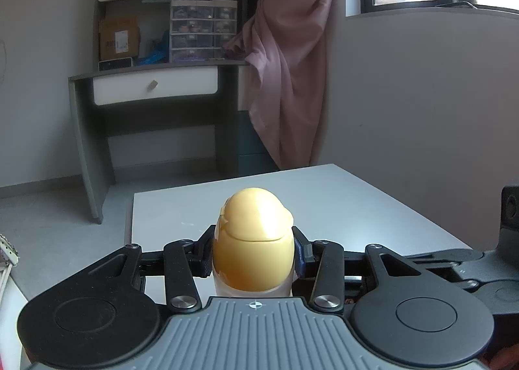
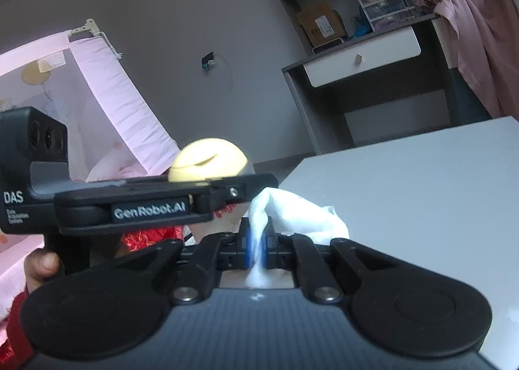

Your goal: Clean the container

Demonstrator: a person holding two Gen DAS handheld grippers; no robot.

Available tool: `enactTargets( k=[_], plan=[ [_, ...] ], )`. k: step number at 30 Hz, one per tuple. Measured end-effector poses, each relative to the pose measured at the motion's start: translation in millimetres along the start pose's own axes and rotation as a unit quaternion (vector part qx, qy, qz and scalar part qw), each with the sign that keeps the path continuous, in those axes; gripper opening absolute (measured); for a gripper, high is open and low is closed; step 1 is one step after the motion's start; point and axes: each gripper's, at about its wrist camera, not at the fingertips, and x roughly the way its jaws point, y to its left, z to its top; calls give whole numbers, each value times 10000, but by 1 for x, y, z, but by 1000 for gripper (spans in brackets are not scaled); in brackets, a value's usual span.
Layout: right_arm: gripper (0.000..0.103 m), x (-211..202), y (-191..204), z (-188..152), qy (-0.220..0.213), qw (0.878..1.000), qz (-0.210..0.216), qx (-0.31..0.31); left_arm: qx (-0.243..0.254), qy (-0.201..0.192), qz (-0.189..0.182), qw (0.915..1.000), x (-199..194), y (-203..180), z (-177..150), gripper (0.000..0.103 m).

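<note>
My left gripper (image 1: pixel 253 256) is shut on an upright container (image 1: pixel 253 246) with a rounded yellow cap and a white body, held above the near edge of the white table (image 1: pixel 356 208). In the right wrist view the same container (image 2: pixel 207 161) shows its yellow cap above the left gripper's black body (image 2: pixel 146 204). My right gripper (image 2: pixel 256 248) is shut on a crumpled white wipe (image 2: pixel 292 214), which sits just right of the container, close to its body. Whether the wipe touches the container is hidden.
A grey desk with a white drawer (image 1: pixel 155 88) and shelves stands behind the table. A pink curtain (image 1: pixel 292 62) hangs at the right. A pink-netted crib (image 2: pixel 107 94) stands at the left. The person's hand (image 2: pixel 40 269) holds the left gripper's handle.
</note>
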Motion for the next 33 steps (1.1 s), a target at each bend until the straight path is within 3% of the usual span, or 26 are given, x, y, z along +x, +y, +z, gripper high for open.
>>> enactTargets(
  k=[21, 33],
  plan=[
    [7, 14, -8, -20, 421, 9987, -192, 198, -95, -225, 40, 9997, -1, -4, -5, 45],
    [7, 2, 2, -3, 46, 9999, -39, 127, -181, -293, 1, 9994, -6, -1, -5, 45]
  ],
)
